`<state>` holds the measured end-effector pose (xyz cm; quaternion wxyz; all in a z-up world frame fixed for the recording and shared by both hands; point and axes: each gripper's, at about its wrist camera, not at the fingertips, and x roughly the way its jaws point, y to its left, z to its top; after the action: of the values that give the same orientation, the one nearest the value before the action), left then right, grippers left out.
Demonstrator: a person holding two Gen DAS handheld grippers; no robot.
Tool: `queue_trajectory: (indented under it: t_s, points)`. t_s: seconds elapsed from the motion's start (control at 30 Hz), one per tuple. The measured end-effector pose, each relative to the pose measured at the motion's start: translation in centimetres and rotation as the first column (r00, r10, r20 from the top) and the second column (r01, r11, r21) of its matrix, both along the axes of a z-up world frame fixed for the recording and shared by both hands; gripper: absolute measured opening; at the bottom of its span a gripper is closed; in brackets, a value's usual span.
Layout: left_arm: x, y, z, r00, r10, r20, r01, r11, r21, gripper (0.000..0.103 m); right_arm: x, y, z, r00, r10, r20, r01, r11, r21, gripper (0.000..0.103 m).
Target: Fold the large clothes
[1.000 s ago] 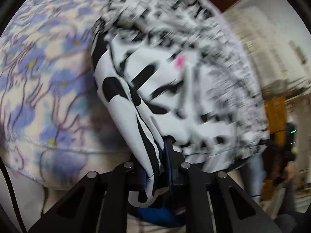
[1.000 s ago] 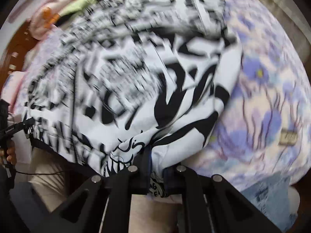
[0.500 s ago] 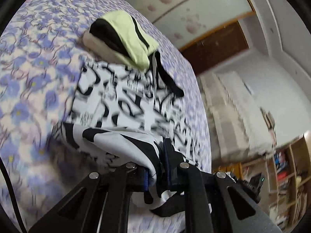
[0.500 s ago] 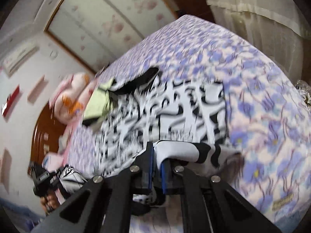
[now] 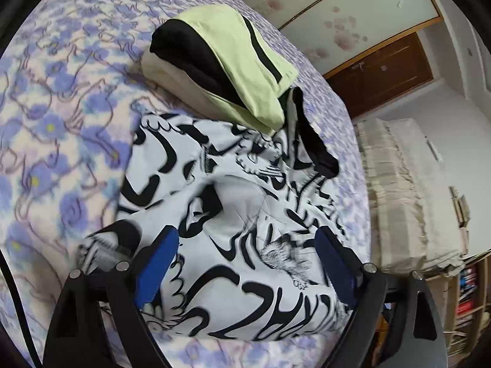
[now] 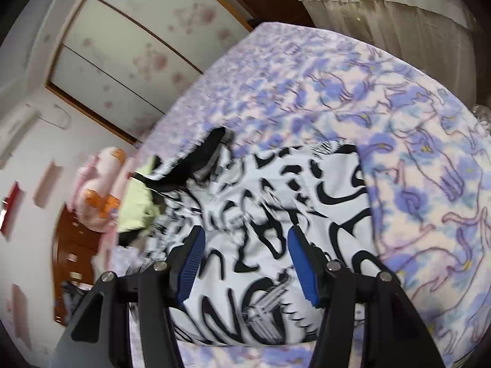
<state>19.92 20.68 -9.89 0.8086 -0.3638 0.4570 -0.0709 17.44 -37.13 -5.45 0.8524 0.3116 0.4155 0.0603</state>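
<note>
Both grippers had the black-and-white garment (image 5: 233,202) pinched tight half a sec ago; now the cloth is out from between the pads and lies on the bed (image 5: 55,98), w/ both sets of jaws opening. Left gripper (image 5: 245,248) stands wide, blue pads (image 5: 155,271) well apart, nothing clamped (fabric shows in the gap but below the fingers, not touching the pads as far as I can tell). Right gripper (image 6: 244,248) is about half spread and going wider, blue pads (image 6: 191,259) clear of the cloth too; garment (image 6: 276,214) lies under and beyond it.

Left wrist view: garment sits centre to 6 o'clock of frame, folded into a rough block, rumpled on top, a black trim edge (image 5: 316,141) sticking out at approx 2 o'clock. Just past it at 12 o'clock, touching its far edge, is a folded pile of pale green, black and cream clothes (image 5: 233,61). Floral purple bedspread fills 9 to 11 o'clock. Curtain (image 5: 408,190) at 3 o'clock, wardrobe doors w/ pink blossom print (image 5: 331,9) at 1 o'clock.

Right wrist view: garment centre to 6 o'clock, bedspread (image 6: 414,159) from 12 to 4 o'clock, green pile (image 6: 135,205) peeking at 9 o'clock, pink plush toy (image 6: 98,196) beyond it (blurry).
</note>
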Motion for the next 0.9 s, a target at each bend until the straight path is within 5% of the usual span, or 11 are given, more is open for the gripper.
queue_trajectory:
  t_s: [0.17, 0.4, 0.57, 0.7, 0.73, 0.77, 0.83, 0.9]
  points:
    - [2.6, -0.9, -1.8, 0.997, -0.057, -0.051, 0.064, 0.985, 0.159, 0.089, 2.1, 0.8, -2.7, 0.998, 0.027, -0.059, -0.034, 0.993, -0.111, 0.056]
    - [6.6, -3.3, -5.0, 0.981, -0.154, -0.116, 0.188, 0.904, 0.384, 0.089, 6.9, 2.9, -5.9, 0.985, 0.098, -0.144, -0.138, 0.942, -0.304, 0.056]
    - [9.1, -4.2, -7.2, 0.968, -0.197, -0.155, 0.246, 0.865, 0.437, 0.086, 10.0, 4.2, -8.9, 0.964, 0.148, -0.22, -0.234, 0.865, -0.443, 0.056]
    - [10.4, -4.6, -9.2, 0.958, -0.219, -0.185, 0.28, 0.855, 0.436, 0.073, 11.3, 5.2, -11.2, 0.948, 0.184, -0.26, -0.292, 0.825, -0.484, 0.057]
    - [10.5, -4.6, -9.4, 0.96, -0.221, -0.174, 0.275, 0.86, 0.43, 0.063, 11.3, 5.6, -11.5, 0.948, 0.186, -0.259, -0.296, 0.813, -0.501, 0.056]
    - [10.5, -4.7, -9.4, 0.961, -0.229, -0.158, 0.275, 0.865, 0.421, 0.057, 11.2, 5.9, -11.7, 0.949, 0.189, -0.251, -0.297, 0.802, -0.519, 0.052]
    - [10.2, -5.1, -9.1, 0.965, -0.219, -0.142, 0.26, 0.856, 0.448, 0.032, 10.9, 6.6, -11.6, 0.941, 0.223, -0.254, -0.326, 0.796, -0.51, 0.008]
    - [9.6, -5.9, -8.3, 0.968, -0.212, -0.132, 0.25, 0.833, 0.494, 0.017, 9.9, 7.0, -11.0, 0.948, 0.207, -0.242, -0.309, 0.781, -0.543, 0.004]
